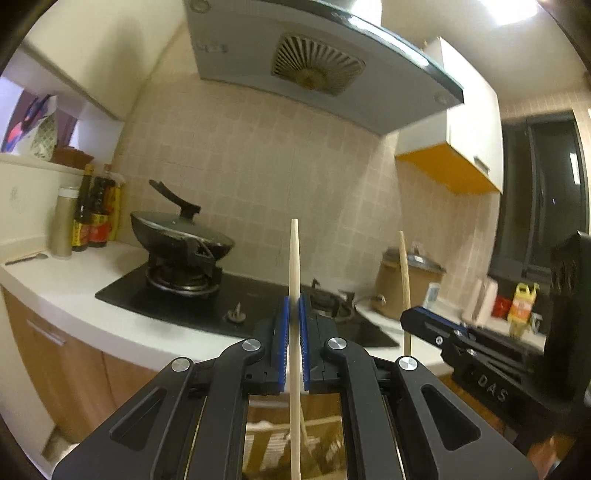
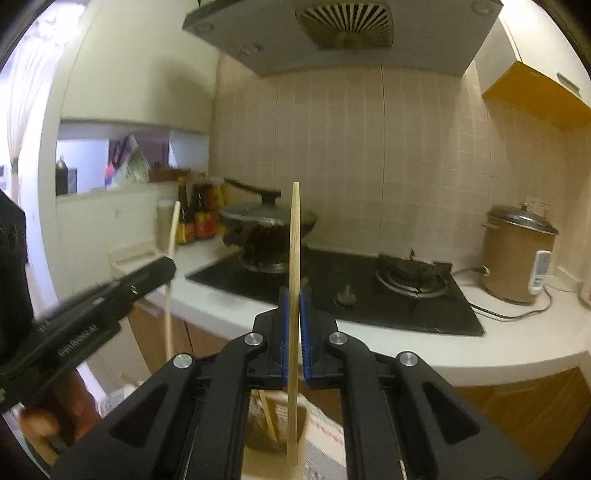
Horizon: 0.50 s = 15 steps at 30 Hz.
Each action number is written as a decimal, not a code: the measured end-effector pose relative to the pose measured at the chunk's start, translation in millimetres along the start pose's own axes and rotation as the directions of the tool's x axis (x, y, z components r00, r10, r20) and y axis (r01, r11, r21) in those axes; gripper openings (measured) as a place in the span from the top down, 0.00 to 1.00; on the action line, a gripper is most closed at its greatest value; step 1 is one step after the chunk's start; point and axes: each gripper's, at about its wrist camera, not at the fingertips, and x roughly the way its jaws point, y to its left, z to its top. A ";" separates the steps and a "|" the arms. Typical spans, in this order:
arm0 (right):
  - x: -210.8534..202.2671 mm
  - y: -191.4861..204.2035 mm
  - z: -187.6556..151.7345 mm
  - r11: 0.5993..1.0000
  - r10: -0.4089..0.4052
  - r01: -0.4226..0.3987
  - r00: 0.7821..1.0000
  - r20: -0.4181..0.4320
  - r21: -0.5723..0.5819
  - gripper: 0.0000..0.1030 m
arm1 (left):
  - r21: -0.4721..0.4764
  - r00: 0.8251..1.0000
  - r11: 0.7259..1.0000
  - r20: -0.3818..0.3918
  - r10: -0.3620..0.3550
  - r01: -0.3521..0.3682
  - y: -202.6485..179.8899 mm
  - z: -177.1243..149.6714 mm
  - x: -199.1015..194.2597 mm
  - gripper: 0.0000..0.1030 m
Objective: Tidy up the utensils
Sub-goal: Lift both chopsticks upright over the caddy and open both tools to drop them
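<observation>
My left gripper [image 1: 294, 299] is shut on a pale wooden chopstick [image 1: 294, 266] held upright; its lower end runs down below the jaws. My right gripper [image 2: 294, 293] is shut on a second wooden chopstick [image 2: 294, 240], also upright, with its lower end over a wooden holder [image 2: 275, 424] that has other chopsticks in it. The right gripper [image 1: 406, 317] and its chopstick [image 1: 404, 273] also show at the right of the left wrist view. The left gripper [image 2: 170, 264] and its chopstick [image 2: 173, 232] show at the left of the right wrist view.
A black gas hob [image 2: 369, 291] sits in a white counter [image 2: 517, 339] ahead. A lidded wok [image 2: 266, 218] stands on the left burner. Sauce bottles [image 2: 195, 218] stand at the back left, a brown rice cooker [image 2: 517, 254] at the right. A range hood [image 2: 332, 33] hangs above.
</observation>
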 end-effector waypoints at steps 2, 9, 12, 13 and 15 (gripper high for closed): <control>5.9 -4.6 -6.0 0.999 0.013 -0.014 0.999 0.030 0.029 0.96 | -0.013 1.000 1.000 0.027 0.012 -0.012 2.8 -3.7 3.3 0.97; 28.5 -14.9 -32.7 0.997 0.032 -0.036 0.998 0.053 0.072 0.96 | -0.038 0.999 0.999 0.043 0.006 -0.004 7.2 -23.3 18.3 0.96; 34.8 -18.4 -41.9 0.994 0.051 -0.055 0.998 0.041 0.091 0.96 | -0.033 0.999 0.999 0.043 0.010 -0.008 7.3 -31.6 23.8 0.96; 36.3 -19.2 -44.7 0.994 0.052 -0.056 0.998 0.040 0.093 0.96 | -0.033 0.999 0.999 0.042 0.012 -0.011 7.9 -33.7 25.7 0.96; 38.4 -19.2 -49.6 0.994 0.058 -0.061 0.998 0.040 0.092 0.96 | -0.027 0.999 0.999 0.039 0.017 -0.016 7.2 -38.6 27.7 0.96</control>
